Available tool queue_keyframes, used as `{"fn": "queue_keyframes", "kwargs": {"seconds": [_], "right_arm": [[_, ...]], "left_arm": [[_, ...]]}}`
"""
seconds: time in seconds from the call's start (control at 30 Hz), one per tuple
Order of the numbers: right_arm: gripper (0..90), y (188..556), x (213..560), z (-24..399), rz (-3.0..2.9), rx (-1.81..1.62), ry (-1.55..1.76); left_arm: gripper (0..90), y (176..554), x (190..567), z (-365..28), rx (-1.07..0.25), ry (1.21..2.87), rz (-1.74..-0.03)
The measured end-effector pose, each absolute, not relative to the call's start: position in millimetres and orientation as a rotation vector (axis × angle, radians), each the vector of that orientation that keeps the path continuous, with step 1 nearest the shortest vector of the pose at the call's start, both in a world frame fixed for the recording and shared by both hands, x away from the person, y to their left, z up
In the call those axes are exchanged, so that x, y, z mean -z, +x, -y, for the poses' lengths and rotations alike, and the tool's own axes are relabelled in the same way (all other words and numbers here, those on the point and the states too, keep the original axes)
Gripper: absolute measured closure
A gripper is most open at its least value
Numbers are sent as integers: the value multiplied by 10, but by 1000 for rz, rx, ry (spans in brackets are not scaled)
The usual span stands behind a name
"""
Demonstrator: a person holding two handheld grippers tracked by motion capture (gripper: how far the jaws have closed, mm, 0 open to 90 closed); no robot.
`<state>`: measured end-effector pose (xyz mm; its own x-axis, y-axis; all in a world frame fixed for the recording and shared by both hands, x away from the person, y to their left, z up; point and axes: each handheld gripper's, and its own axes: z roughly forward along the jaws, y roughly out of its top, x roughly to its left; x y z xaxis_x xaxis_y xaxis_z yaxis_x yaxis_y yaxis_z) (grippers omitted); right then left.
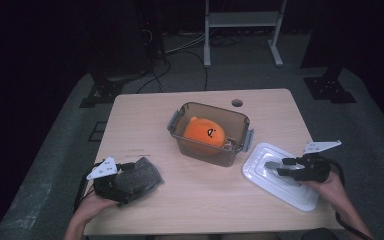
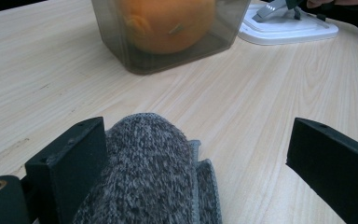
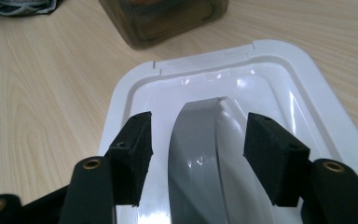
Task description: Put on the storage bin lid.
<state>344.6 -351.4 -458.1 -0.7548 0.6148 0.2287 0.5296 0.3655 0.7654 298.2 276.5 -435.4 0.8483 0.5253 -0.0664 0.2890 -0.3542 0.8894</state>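
From the high view, the right gripper (image 1: 283, 167) hangs over the white lid (image 1: 280, 182) near the box (image 1: 209, 133); in the left gripper view, wide jaws straddle the grey cloth (image 2: 144, 177) untouched; in the right gripper view, half-open jaws flank the lid's grey handle (image 3: 196, 154); an off-centre pinch could slip.

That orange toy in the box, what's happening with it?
The orange plush toy sits in the clear box on the table. A person's right gripper straddles the grey handle of the white lid, jaws not yet touching it. The left gripper stands open around a grey knitted cloth.
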Motion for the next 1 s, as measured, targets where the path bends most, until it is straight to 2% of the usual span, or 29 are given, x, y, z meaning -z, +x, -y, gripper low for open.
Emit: {"fn": "queue_keyframes", "kwargs": {"seconds": [0.67, 1.0], "right_arm": [[644, 3358, 4635, 3515, -2505, -1329, 980], [659, 3353, 4631, 3516, -2514, -1329, 968]], "left_arm": [[42, 2978, 4357, -2771, -276, 1963, -605], [42, 2977, 4361, -2771, -274, 1966, -603]]}}
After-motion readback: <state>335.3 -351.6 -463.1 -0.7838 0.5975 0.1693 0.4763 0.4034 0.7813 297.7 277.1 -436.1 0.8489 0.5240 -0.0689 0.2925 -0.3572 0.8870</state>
